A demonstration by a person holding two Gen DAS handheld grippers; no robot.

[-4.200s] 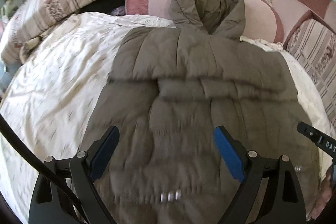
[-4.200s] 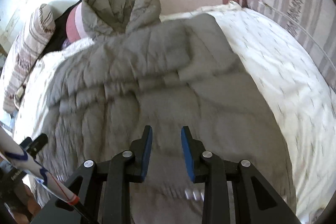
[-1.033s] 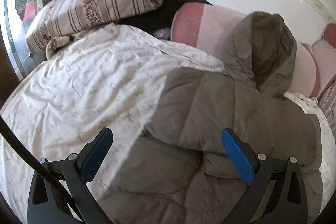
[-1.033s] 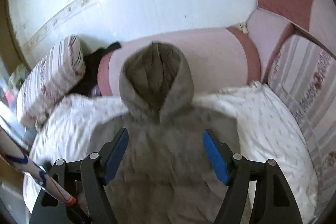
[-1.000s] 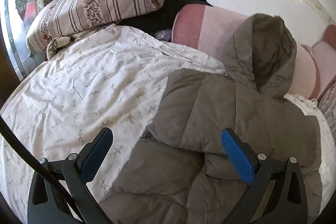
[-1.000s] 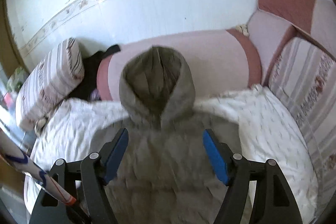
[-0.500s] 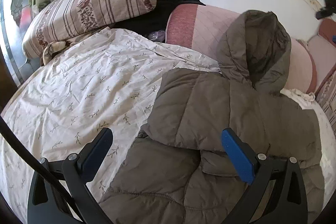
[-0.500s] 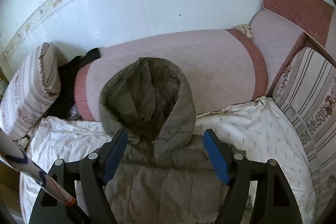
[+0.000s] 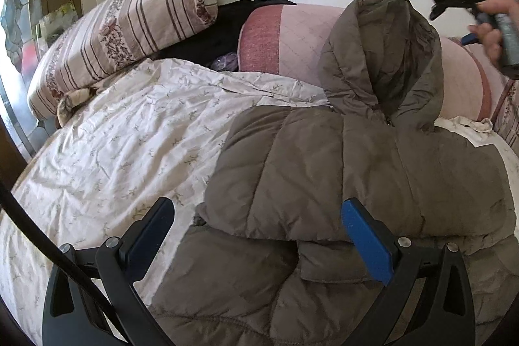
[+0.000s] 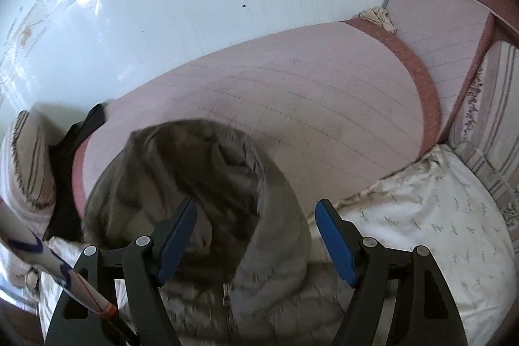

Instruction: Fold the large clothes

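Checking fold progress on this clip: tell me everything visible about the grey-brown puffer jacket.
The puffer jacket is olive-brown, quilted in padded panels, and looks like soft, slightly shiny fabric. It lies on the floral sheet with both sleeves folded in across the body. A zipper runs up to the neck. Its hood is open and leans against the pink bolster. The open right gripper frames the hood's edge without pressing it; the open left gripper hovers over the folded sleeve.

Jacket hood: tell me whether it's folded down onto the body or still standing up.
Standing up: the hood leans unfolded against the pink bolster, above the jacket body.
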